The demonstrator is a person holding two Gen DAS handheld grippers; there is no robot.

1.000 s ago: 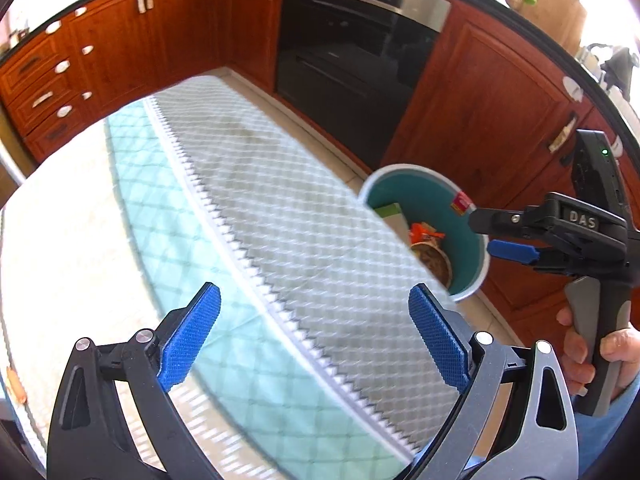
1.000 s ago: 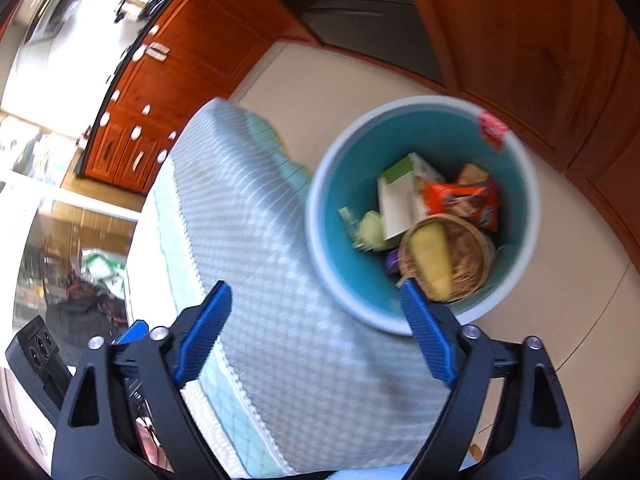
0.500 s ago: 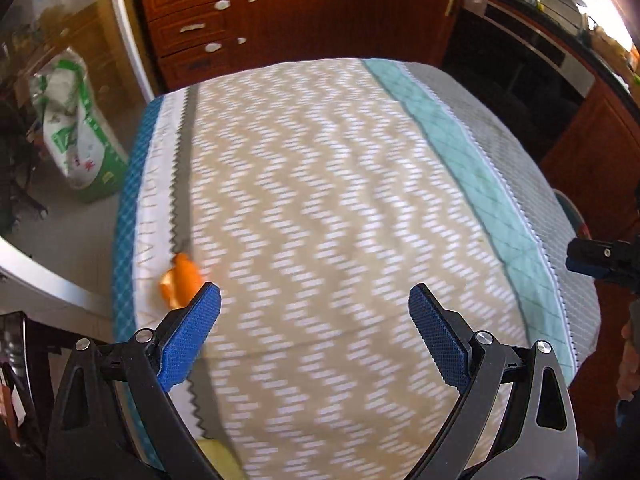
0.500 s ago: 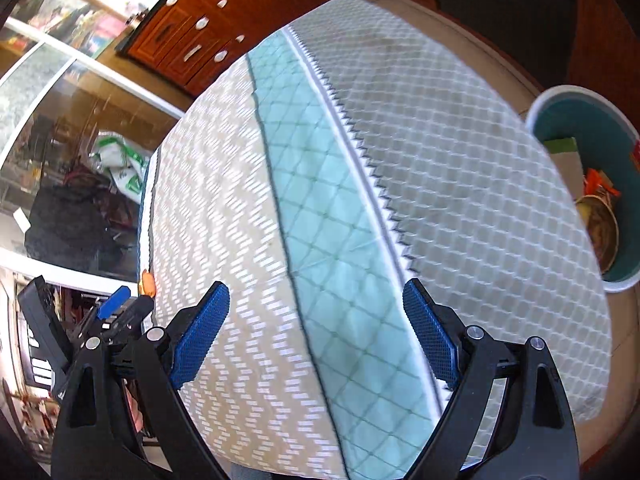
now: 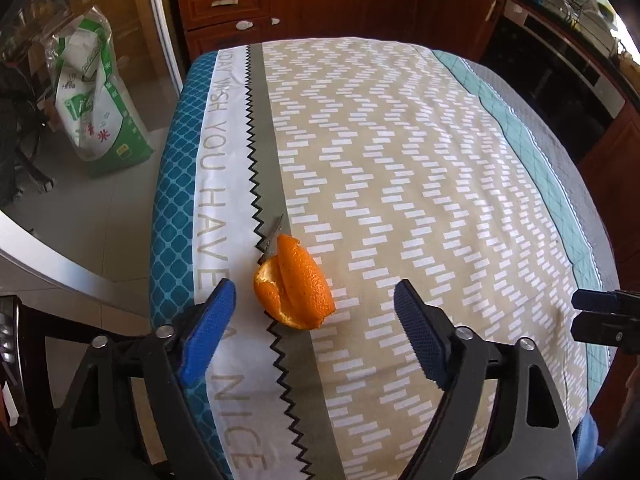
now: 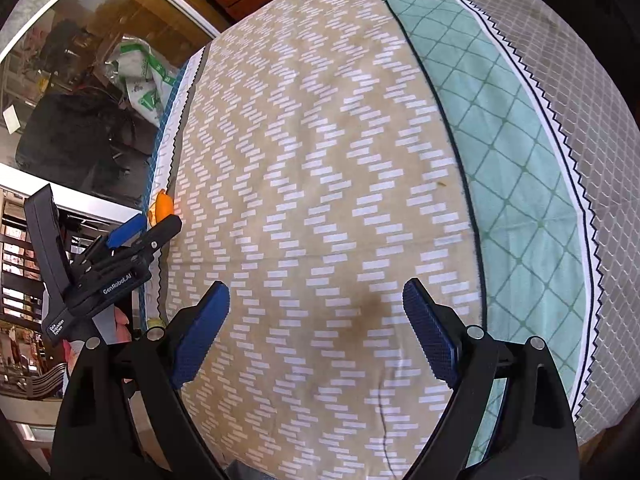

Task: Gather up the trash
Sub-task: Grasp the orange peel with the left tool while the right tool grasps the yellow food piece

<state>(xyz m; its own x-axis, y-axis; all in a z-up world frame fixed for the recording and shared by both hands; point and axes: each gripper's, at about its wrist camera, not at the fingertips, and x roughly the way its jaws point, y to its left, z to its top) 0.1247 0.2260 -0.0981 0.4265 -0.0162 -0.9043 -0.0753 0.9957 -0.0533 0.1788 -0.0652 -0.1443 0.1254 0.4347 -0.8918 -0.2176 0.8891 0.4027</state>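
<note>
Swung away from the bin and now over the cloth-covered desk (image 5: 400,152), my left claw (image 5: 314,330), jaws just narrowing but still clear, frames the orange peel (image 5: 294,286) at lower centre, while my right claw (image 6: 316,330) hangs wide, empty.

Orange peel (image 5: 294,286), beige white-dashed zigzag tablecloth (image 5: 400,168), blue lattice edge, blue gripper pads (image 5: 206,338)
</note>
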